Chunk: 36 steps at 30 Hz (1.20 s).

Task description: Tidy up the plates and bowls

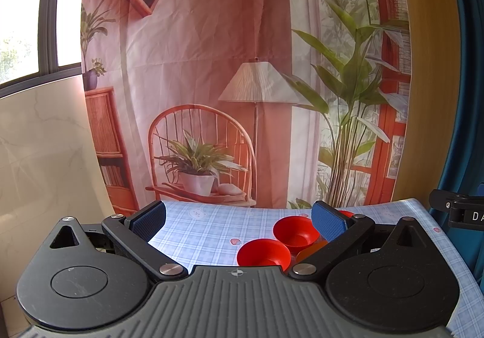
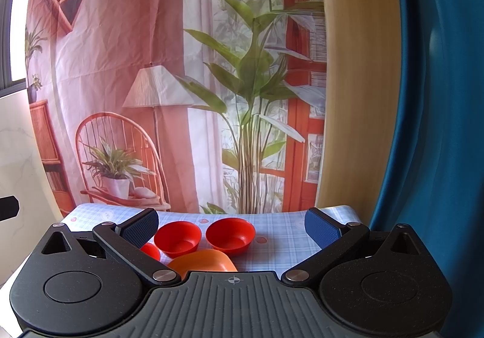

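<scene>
My left gripper (image 1: 239, 221) and right gripper (image 2: 231, 227) both gaped wide, empty. The red bowls (image 2: 178, 238) and orange plate (image 2: 205, 261) sat low centre; light, slick plastic, I judged, best pinched by the rim.

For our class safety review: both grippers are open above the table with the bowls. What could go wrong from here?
1. The red bowls sit close together by the orange plate; closing the right gripper on one may knock another.
2. In the left wrist view, the left gripper has a finger hiding part of the plate, so a grasp there is uncertain.
</scene>
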### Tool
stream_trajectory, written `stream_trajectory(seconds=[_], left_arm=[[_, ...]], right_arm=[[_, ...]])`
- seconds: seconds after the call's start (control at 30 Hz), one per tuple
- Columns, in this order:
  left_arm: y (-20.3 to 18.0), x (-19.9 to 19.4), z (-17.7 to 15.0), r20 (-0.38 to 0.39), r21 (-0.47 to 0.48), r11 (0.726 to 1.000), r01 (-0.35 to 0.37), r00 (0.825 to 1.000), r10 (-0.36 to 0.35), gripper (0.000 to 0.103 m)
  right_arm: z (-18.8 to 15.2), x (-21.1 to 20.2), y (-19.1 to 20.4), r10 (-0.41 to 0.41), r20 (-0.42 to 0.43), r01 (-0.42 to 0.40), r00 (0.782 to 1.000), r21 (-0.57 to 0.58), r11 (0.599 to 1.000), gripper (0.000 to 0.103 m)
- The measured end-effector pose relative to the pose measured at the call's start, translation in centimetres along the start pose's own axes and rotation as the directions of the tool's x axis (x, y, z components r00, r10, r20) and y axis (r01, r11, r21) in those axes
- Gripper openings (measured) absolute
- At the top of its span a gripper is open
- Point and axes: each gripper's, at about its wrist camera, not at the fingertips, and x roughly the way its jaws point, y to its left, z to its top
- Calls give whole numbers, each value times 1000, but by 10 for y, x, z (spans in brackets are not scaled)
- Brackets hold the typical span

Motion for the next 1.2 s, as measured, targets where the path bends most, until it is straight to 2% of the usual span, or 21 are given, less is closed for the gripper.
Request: stream_trajectory(seconds=[1.07, 1.2], left_arm=[[-2, -2, 3, -2, -1, 1000, 8, 1000, -8, 103], [-4, 0, 0, 10, 4, 1000, -16, 1000, 16, 103]], right_arm=[[4, -4, 3, 11, 3, -11, 1000, 6, 1000, 103], [0, -4, 6, 28, 31, -28, 999, -17, 999, 103]])
